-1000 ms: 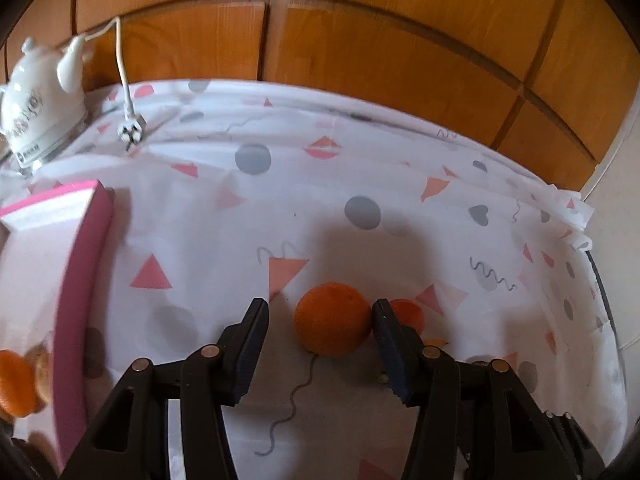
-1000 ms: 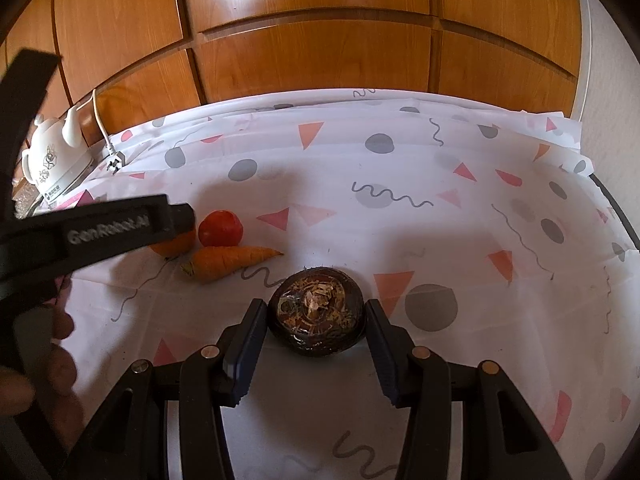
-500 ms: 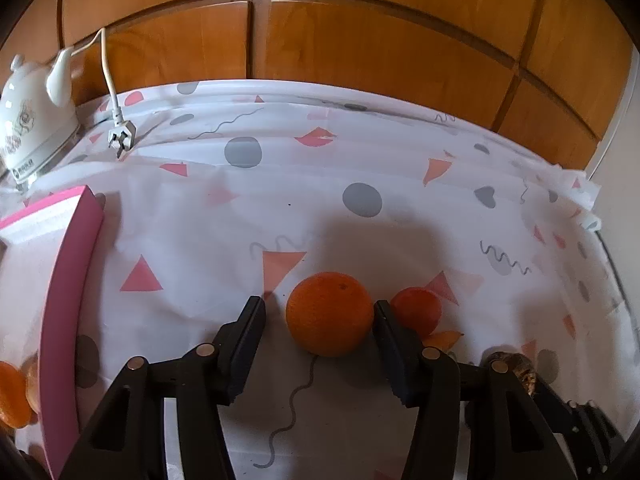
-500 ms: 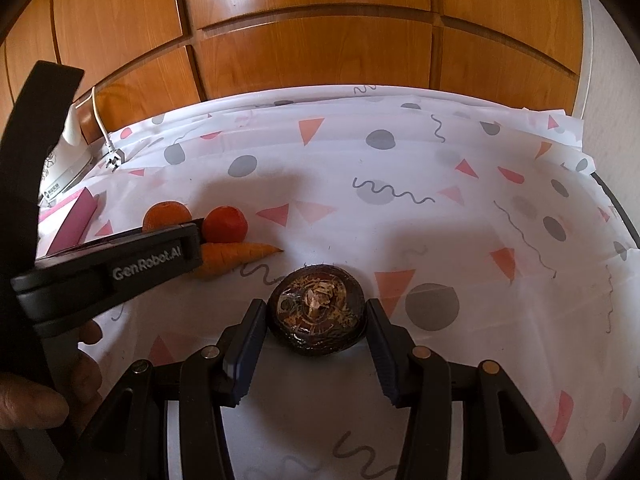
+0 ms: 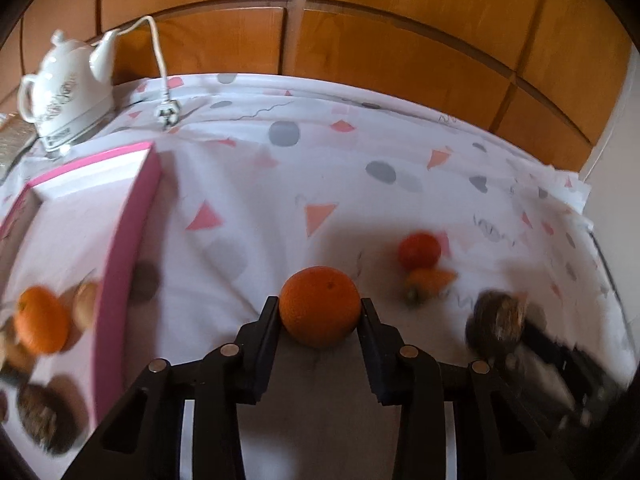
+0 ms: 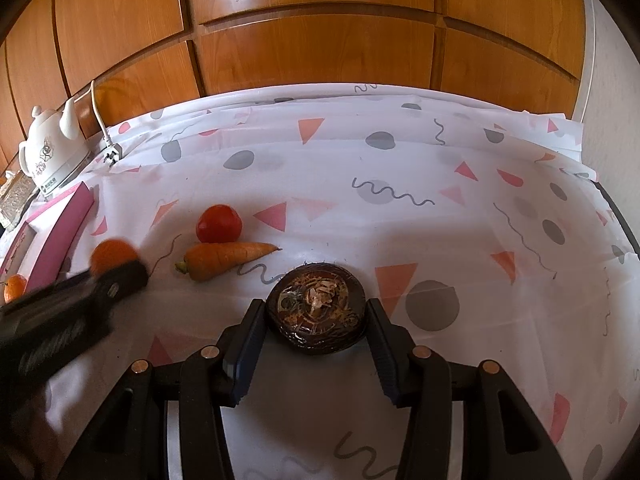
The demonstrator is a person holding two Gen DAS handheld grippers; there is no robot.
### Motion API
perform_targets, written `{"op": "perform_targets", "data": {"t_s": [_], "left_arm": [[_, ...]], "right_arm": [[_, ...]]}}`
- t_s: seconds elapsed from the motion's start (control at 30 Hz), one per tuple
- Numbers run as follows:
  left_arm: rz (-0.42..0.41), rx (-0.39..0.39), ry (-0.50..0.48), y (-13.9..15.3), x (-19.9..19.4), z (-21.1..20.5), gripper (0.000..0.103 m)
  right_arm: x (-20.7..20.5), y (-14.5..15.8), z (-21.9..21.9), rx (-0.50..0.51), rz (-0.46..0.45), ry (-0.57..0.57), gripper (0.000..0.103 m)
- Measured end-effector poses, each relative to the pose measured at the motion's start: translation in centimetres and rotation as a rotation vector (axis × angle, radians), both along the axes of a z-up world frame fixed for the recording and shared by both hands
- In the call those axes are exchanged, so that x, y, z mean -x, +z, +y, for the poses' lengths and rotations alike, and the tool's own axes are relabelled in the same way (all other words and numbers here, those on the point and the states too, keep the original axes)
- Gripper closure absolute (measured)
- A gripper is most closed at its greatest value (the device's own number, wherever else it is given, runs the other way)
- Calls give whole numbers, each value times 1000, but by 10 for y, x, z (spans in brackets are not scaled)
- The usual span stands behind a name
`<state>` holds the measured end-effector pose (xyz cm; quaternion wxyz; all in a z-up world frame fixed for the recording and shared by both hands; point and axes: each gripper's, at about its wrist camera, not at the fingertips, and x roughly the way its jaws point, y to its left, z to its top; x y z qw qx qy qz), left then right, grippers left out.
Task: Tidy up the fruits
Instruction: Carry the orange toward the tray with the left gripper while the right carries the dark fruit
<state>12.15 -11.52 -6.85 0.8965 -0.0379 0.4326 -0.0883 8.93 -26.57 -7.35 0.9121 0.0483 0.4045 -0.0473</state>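
Left wrist view: the left gripper [image 5: 320,312] is clamping a round, dimpled orange [image 5: 319,306] above the cloth, beside the pink box [image 5: 132,216].

Right wrist view: the right gripper [image 6: 316,320] is squeezing a dark, rough round fruit [image 6: 316,309] near the tapered carrot [image 6: 224,258] and smooth tomato [image 6: 219,223].

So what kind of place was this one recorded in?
Most likely a home, at a table by wooden cabinetry: a patterned tablecloth, wood-panelled doors behind it, and a white electric kettle with its plug lying loose.

Right tongs [image 6: 316,320] bracket a dark round fruit [image 6: 316,314]; carrot [image 6: 224,258] and tomato [image 6: 219,223] beyond.
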Motion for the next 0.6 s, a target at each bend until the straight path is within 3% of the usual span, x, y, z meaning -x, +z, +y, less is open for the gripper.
{"op": "perform_targets", "data": {"t_s": [0.27, 0.6], "left_arm": [[-29, -48, -33, -4, 18, -1, 65], [-56, -40, -61, 14, 36, 1, 65]], "right_arm": [[0, -1, 3, 18, 12, 3, 52], [-1, 0, 5, 37, 15, 3, 52]]}}
